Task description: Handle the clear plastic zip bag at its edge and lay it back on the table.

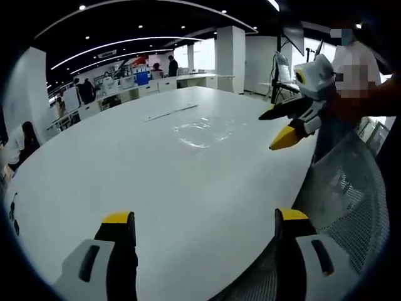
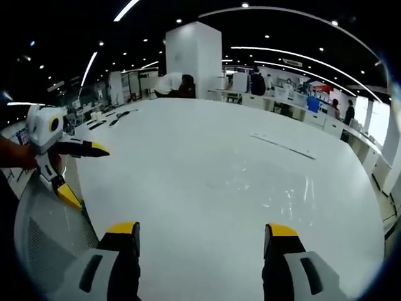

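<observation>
Left gripper view: zip bag (image 1: pixel 203 132) flat on table (image 1: pixel 156 182)

Open-plan office. Large white desk (image 1: pixel 156 182) with rounded edge, glossy, reflecting ceiling light. Grey mesh chair back (image 1: pixel 351 200) at its near edge. Dark ceiling with long curved light strips (image 1: pixel 125 44) and small round spotlights. White square pillar (image 2: pixel 194 59) beyond the far edge. Rows of workstations (image 1: pixel 150 84) behind, several people seated or standing there. Bright windows (image 1: pixel 203 53) at back.
</observation>
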The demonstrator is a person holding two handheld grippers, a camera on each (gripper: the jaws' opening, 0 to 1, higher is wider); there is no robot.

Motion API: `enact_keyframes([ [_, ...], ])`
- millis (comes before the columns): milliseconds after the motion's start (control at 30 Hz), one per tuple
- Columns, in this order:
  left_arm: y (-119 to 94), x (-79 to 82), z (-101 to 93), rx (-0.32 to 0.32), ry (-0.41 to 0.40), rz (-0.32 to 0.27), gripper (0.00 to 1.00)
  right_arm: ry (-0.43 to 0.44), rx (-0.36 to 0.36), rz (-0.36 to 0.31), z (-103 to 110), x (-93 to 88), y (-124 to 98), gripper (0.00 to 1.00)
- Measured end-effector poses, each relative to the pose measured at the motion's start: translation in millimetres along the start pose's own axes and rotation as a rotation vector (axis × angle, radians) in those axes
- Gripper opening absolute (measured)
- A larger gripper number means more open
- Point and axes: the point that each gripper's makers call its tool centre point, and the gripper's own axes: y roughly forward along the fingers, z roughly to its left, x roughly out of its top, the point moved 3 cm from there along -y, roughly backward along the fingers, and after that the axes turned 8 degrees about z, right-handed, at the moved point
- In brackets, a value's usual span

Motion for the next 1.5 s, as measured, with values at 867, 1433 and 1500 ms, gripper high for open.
enact_keyframes([
  [867, -1, -8.0, -0.9, 0.004, -0.007, 0.003, 0.88, -0.051, 0.009, 0.029, -2, 30.6, 37, 0.60],
  [1433, 5, -10.4, 8.1, -0.001, -0.005, -0.017, 0.87, -0.066, 0.004, 0.058, -9, 48.1, 61, 0.58],
  [1500, 4, -9.6, 7.7, -0.002, -0.002, -0.016, 0.87, -0.055, -0.007, 0.058, -13, 50.0, 67, 0.56],
])
